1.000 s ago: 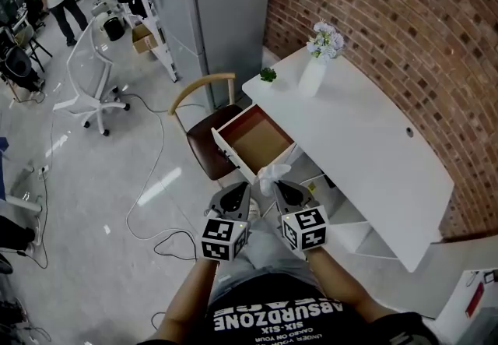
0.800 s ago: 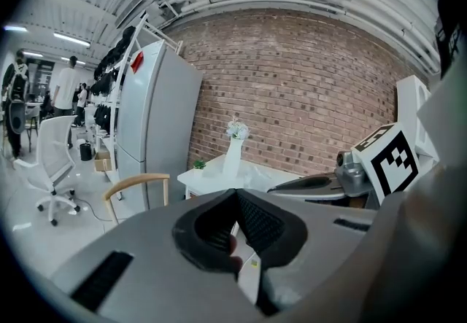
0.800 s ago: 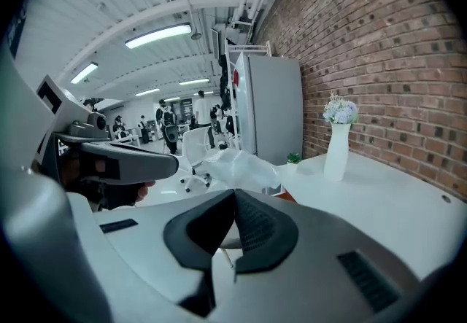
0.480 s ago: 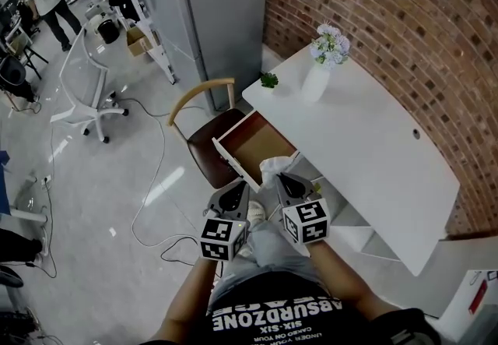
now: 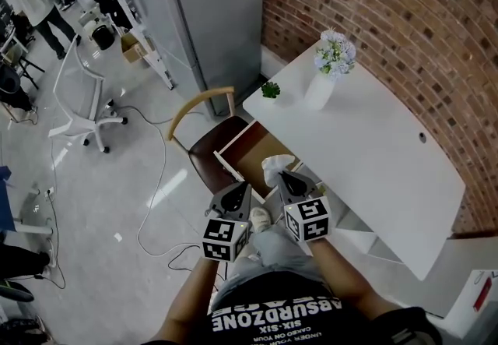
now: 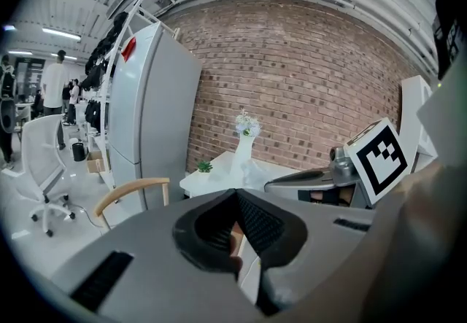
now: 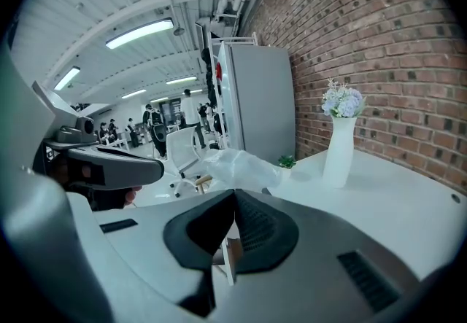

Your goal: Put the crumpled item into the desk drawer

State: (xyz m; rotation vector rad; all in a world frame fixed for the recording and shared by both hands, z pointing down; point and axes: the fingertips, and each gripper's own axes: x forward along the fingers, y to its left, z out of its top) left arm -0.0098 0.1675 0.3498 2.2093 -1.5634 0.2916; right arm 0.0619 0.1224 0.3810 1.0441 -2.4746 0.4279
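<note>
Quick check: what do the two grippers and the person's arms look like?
The left gripper and right gripper have grey, wedge-shaped bodies tapering to two jaws lined with black ribbed pads. Each carries a white cube with black square markers. No cables show. The person wears a black T-shirt with white lettering; no sleeves cover the forearms.

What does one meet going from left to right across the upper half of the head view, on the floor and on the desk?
white office chair → wooden chair → small green plant → white vase with flowers
</note>
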